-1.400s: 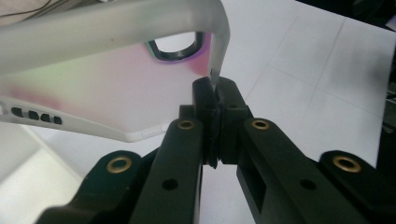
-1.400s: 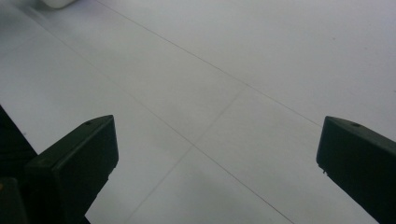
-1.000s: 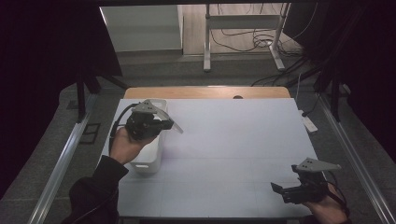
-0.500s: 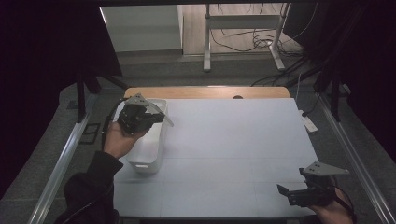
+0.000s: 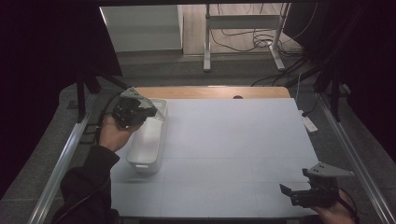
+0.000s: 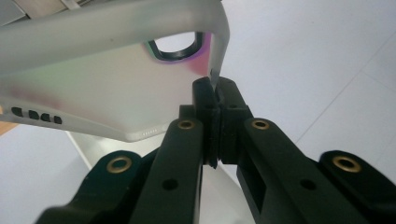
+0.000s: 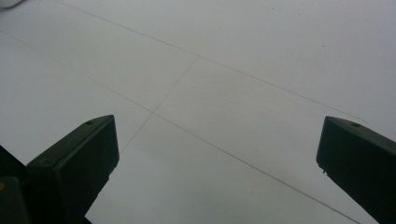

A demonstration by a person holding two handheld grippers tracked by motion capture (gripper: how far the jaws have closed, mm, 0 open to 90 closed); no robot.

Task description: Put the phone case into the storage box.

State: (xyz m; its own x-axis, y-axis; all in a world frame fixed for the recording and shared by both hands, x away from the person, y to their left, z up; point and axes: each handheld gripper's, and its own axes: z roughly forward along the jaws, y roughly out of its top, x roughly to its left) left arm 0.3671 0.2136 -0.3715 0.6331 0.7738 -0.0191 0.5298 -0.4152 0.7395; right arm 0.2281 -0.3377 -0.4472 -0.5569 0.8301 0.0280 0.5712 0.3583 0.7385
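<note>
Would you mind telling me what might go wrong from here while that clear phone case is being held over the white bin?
1. The left hand-held gripper pinches the clear phone case only at its thin edge near one corner, so it could pivot or slip free.
2. If it drops, it may miss the white bin and land on the table.
3. The right hand-held gripper is open over bare table, far off in the high view, so it probably cannot steady the case.
</note>
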